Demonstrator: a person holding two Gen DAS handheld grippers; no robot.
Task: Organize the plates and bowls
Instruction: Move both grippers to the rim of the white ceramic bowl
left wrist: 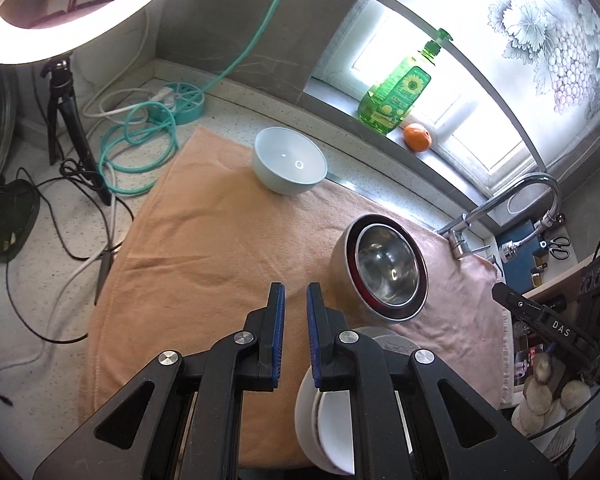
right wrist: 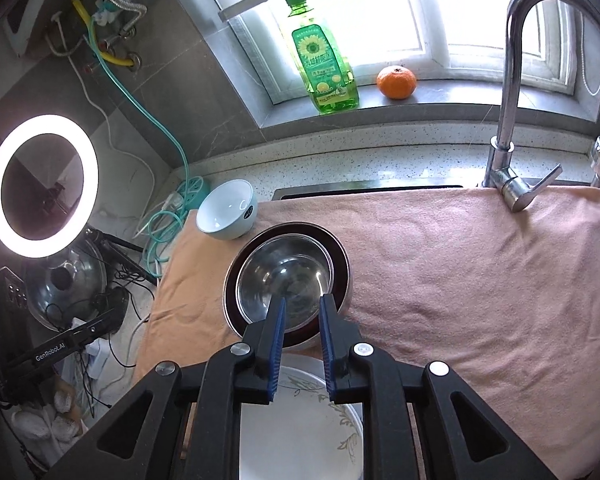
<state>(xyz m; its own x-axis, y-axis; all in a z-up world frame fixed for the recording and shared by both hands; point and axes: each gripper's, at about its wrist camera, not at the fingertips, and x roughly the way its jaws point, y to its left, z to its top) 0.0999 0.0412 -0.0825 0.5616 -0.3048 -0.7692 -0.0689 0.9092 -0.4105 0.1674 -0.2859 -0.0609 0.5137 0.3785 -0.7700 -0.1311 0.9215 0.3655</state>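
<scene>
**Both grippers empty above the towel; pale bowl left to collect**

Step in hand (judged): the steel bowl (right wrist: 288, 280) already sits nested inside the dark-rimmed bowl (left wrist: 380, 268), and the white plates (right wrist: 300, 420) lie stacked under and just behind the fingers. The pale blue bowl (left wrist: 290, 166) stands alone at the far left of the towel (left wrist: 204, 248), well ahead of the fingers. It looks like the one piece not yet grouped.

How to do it well: approach the pale bowl from above, open the fingers wide enough to straddle its rim, and pinch one wall, one finger inside and one outside. The glaze looks slick, so seat the pads deep. Carry it low over the towel and set it into the steel bowl without clanging the rims. Mind the teal hose (left wrist: 140, 148) and cables lying left of the towel on the worktop (left wrist: 52, 240).

Pose, left to right: left gripper (left wrist: 296, 292) tilts steeply down over bare towel, fingers nearly pressed together, nothing between them; the nested bowls lie just right of its tips. Right gripper (right wrist: 302, 304) also tilts down, fingers slightly spread and empty, tips over the near rim of the steel bowl, not touching it as far as I can tell.
</scene>
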